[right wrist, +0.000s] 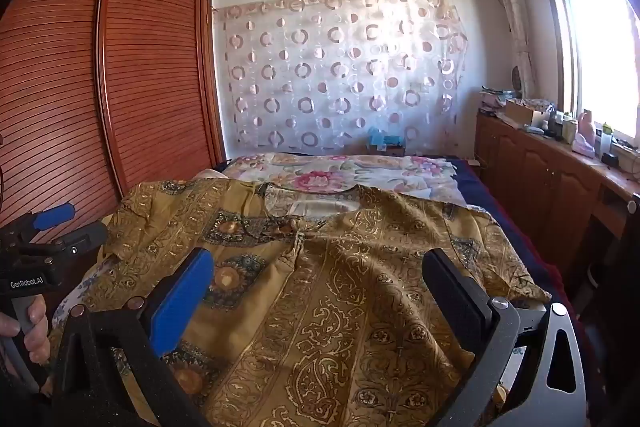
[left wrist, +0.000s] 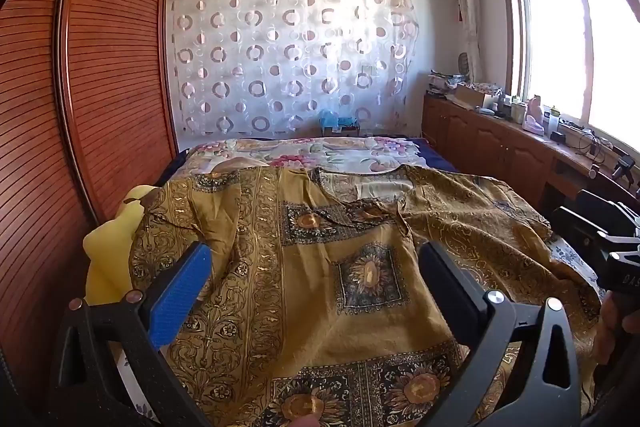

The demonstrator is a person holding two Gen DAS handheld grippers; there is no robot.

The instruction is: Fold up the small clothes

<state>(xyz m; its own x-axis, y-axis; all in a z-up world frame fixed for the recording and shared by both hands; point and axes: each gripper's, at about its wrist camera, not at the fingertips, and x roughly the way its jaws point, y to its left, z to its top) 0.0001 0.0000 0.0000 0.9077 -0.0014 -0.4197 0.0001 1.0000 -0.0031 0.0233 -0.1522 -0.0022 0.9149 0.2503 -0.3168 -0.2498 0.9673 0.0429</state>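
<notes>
Ochre patterned garment (left wrist: 320,267) spread flat on bed (left wrist: 320,151), neckline toward far edge, left gripper (left wrist: 312,267) and right gripper (right wrist: 316,275) above near hem, fingers apart, nothing clamped

Garment (left wrist: 320,267): thin woven cloth, ochre with dark printed medallions, matt, creased.
Bed cover (right wrist: 340,175), at 12 o'clock of the garment: floral cloth, faint sheen.
Wardrobe doors (left wrist: 112,67), at 9 o'clock: reddish wood, slatted, semi-gloss varnish.
Curtain (right wrist: 340,67): sheer cloth with shiny ring pattern.
Cabinets (right wrist: 540,179), at 3 o'clock: brown wood, glossy.
Left hand-held gripper (left wrist: 316,287): black matt plastic frame, silvery metal rivets, one blue pad with fine ribbed texture.
Right hand-held gripper (right wrist: 316,291): same; one black pad, finely textured.
</notes>
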